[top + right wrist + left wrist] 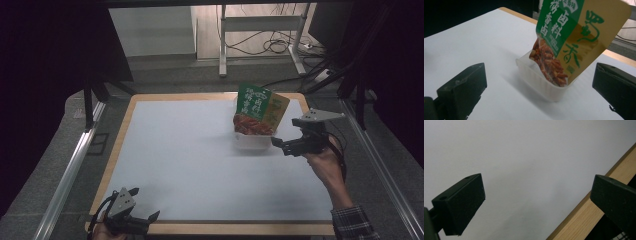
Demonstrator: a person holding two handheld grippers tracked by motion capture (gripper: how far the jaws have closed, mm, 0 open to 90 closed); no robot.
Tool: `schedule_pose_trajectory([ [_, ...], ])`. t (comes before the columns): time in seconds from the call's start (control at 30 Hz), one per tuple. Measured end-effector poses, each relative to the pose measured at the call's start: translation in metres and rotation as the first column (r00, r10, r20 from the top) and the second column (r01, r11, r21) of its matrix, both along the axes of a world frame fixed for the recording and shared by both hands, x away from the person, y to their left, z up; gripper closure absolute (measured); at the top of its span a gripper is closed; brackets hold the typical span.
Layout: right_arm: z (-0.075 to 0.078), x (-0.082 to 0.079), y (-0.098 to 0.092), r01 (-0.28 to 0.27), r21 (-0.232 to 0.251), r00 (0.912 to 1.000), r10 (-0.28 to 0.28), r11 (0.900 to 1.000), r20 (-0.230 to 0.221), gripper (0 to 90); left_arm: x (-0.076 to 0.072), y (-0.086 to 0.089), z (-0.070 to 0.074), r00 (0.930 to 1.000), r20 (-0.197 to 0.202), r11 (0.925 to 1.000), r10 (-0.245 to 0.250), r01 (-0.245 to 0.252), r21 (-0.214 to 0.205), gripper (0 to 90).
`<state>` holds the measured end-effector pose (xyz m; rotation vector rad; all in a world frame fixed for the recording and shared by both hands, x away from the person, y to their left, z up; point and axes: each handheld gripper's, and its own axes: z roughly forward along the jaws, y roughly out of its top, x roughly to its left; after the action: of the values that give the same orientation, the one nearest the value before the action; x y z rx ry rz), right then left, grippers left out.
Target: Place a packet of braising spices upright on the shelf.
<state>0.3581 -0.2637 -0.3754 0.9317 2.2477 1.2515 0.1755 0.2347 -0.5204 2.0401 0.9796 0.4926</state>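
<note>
A green and gold snack packet [260, 107] [571, 37] stands tilted in a small white plastic tub [252, 140] [541, 82] on the white table top, towards the back right. My right gripper [279, 145] [539, 87] hovers just right of the tub, pointing at it, open, with the tub and packet a little beyond its jaws. My left gripper [145, 210] [536, 202] rests at the table's front left corner, open, nothing between its jaws.
The white sheet [200, 160] covers the table inside a wooden rim [225, 229] [584, 212]. Metal rails [65, 175] run along both sides. Behind the table stand a desk frame [260, 30] and loose cables on the floor.
</note>
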Motion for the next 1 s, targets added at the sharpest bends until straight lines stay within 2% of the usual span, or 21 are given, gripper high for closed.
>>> schedule_pose_trajectory([
  [0.53, -0.014, -0.042, -0.001, -0.015, -0.001, 0.9999, 0.015, 0.9999, -0.001, 0.0, 0.0, -0.001, 0.0, 1.0, 0.002, 0.9999, -0.002, 0.002, 0.014, 0.0],
  [0.73, -0.026, -0.056, 0.001, -0.021, 0.011, 0.9993, 0.022, 0.9997, -0.032, 0.0, 0.0, -0.002, 0.0, 1.0, 0.003, 0.9997, -0.008, 0.008, 0.023, 0.0],
  [1.0, -0.044, -0.074, 0.0, -0.019, 0.008, 0.9992, 0.02, 0.9998, -0.034, 0.0, -0.001, -0.003, -0.001, 0.9999, 0.005, 0.9995, -0.014, 0.014, 0.029, 0.0],
])
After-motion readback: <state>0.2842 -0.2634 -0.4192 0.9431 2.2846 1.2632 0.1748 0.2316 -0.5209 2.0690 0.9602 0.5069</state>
